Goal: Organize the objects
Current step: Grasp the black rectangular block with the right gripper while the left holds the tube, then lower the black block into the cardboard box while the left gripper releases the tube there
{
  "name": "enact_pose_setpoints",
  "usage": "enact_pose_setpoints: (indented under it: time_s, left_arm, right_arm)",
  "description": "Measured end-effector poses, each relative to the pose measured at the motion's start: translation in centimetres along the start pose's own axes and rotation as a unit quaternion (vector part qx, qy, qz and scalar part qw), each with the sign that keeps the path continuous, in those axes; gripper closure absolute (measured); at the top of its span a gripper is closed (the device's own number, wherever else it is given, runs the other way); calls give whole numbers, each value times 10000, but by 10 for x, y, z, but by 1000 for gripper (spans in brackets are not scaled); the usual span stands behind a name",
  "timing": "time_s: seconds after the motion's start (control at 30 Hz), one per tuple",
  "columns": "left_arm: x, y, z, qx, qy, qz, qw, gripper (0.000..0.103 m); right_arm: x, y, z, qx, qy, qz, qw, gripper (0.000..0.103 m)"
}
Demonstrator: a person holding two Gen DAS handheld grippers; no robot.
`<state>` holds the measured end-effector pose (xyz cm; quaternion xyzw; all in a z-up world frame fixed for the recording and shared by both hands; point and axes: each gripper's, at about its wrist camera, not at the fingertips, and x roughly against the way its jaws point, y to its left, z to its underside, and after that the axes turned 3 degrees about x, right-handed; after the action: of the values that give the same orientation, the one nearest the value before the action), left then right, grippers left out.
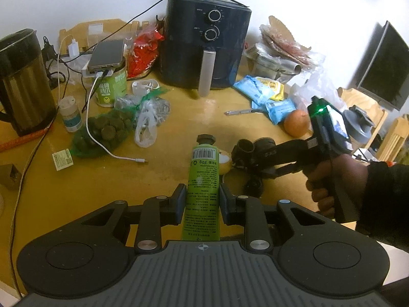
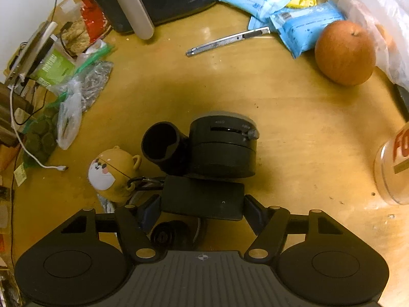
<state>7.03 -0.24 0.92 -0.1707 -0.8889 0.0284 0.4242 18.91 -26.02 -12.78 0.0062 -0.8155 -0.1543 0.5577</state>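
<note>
The cluttered yellow wooden tabletop carries a black air fryer. In the left wrist view, the left gripper clamps a green plastic tube above the table. In the right wrist view, the right gripper straddles a flat black rectangular block resting on the table; pad contact cannot be confirmed.

A green tube with a dark screw cap and a barcode label stands nearly upright, cap away from the camera. A black rectangular block lies flat on the table, touching a black round device.
</note>
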Motion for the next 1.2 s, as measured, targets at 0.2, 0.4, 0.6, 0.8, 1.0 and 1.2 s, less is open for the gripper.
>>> enact_pose_setpoints:
  time_s: [0.2,0.4,0.6,0.8,1.0,1.2]
  left_arm:
    - [3,-1,2,-23,10,35,10000,76]
    - [3,-8,3,-101,13,66,9999,76]
    - [2,-18,5,-195,23,147,9997,76]
    - [2,-28,10,-310,86,229,9992,76]
    - [1,-36,16,-395,175,322,9985,76]
    - [-1,-44,21,-489,217,396,9978,76]
  right_arm:
    - [31,-14,4,-161,-215,-248,9993,32]
    - [68,-28,17,-258,-520,-672,9960,32]
    - [100,-41,35,-360,-773,-888,9924,32]
    - [125,-49,59,-291,-1023,-887,9904,32]
    - [142,-50,88,-74,-1144,-773,9904,32]
    - [156,-51,105,-45,-1276,-767,9888,32]
